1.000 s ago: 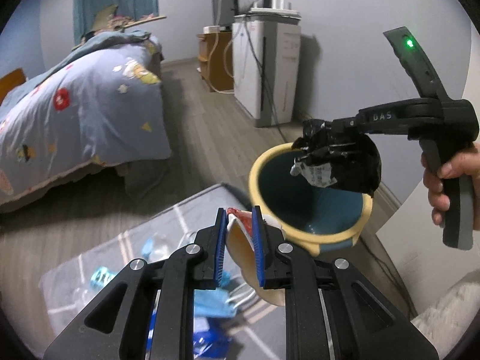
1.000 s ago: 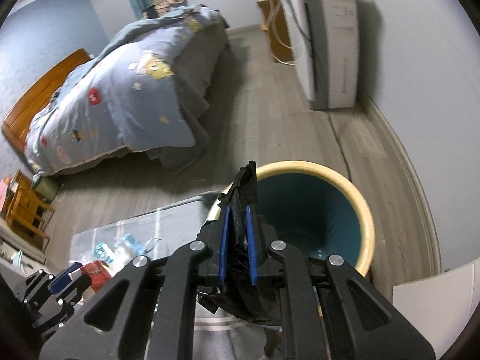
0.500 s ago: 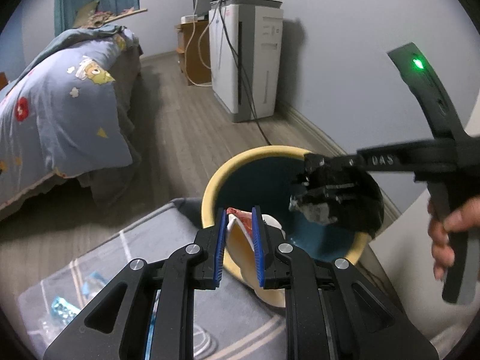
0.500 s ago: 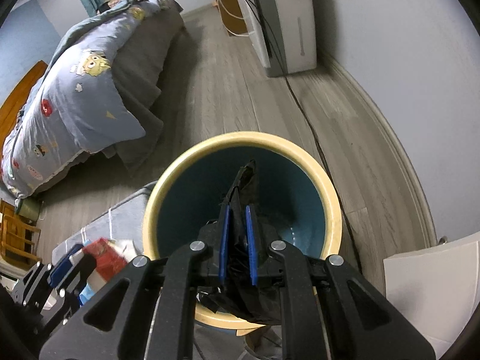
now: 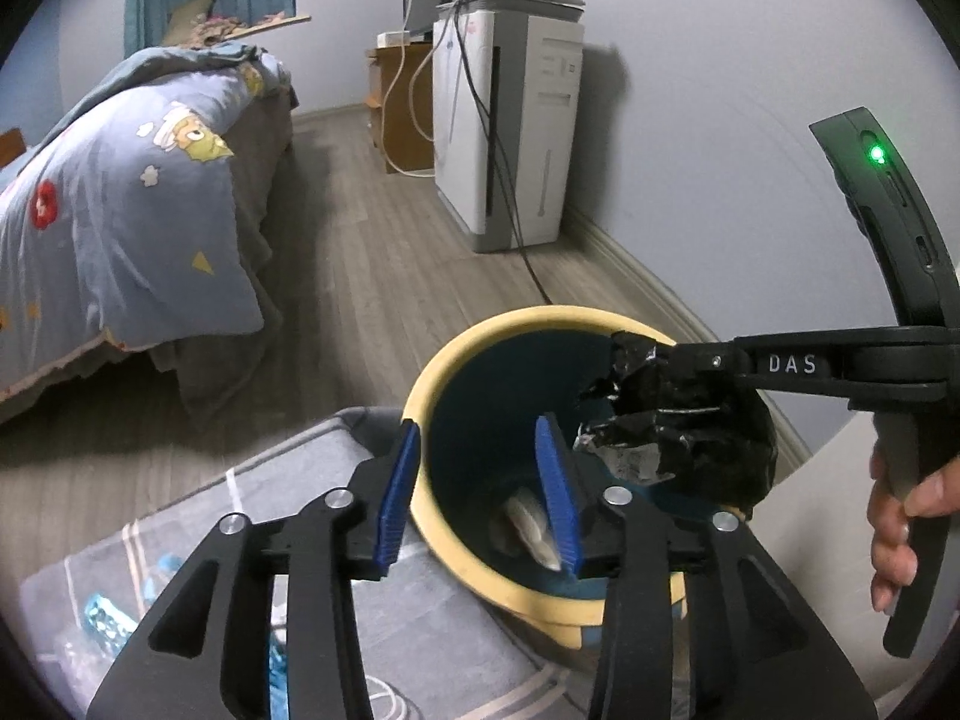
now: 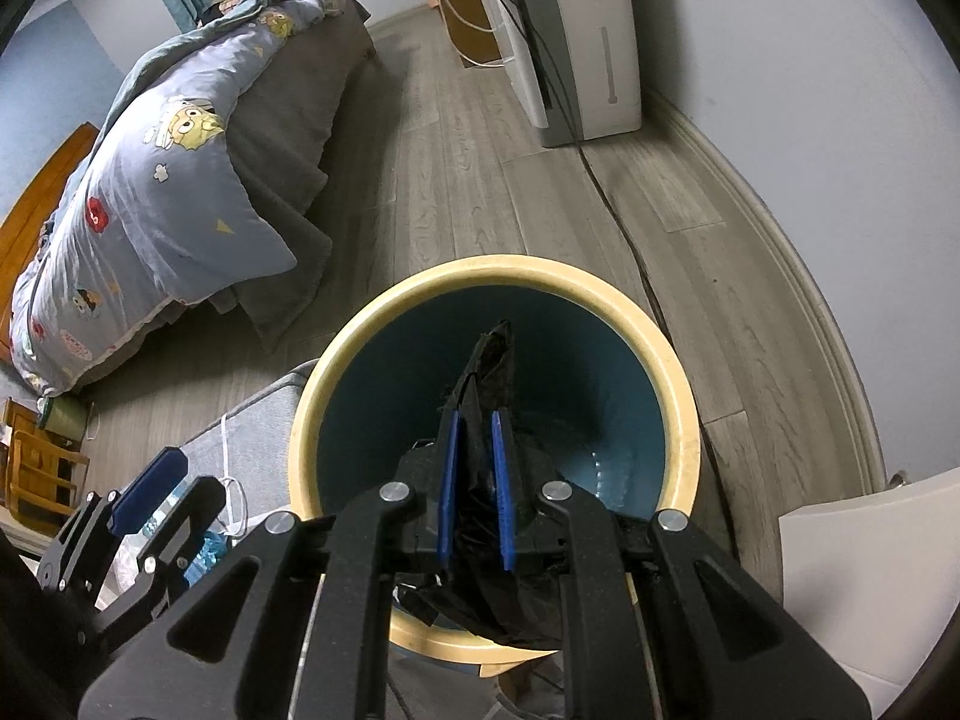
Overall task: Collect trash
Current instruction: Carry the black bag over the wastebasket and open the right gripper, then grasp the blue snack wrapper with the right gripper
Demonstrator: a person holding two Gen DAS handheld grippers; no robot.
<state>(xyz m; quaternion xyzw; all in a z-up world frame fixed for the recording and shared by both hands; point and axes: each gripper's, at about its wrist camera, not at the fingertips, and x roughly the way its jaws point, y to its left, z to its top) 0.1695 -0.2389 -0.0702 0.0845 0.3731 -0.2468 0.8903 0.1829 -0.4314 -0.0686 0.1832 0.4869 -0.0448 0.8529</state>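
A round bin with a cream rim (image 5: 480, 330) (image 6: 492, 267) and a dark teal inside stands on the floor. My left gripper (image 5: 477, 468) is open and empty over the bin's near left rim. A pale piece of trash (image 5: 528, 525) lies inside the bin below it. My right gripper (image 6: 477, 462) is shut on a crumpled black plastic bag (image 6: 489, 372) (image 5: 672, 432) and holds it over the bin's mouth. From the left wrist view the right gripper (image 5: 684, 360) reaches in from the right.
A grey mat (image 5: 288, 498) to the left of the bin holds blue wrappers (image 5: 108, 618) and a white cord. A bed with a blue quilt (image 5: 120, 210) stands to the left. A white appliance (image 5: 510, 120) with a cable stands by the wall. A white surface (image 6: 870, 540) is at the right.
My left gripper has opened and let go of the red and cream trash, which now lies in the bin. Both grippers have moved further over the bin. The right still holds the bag.
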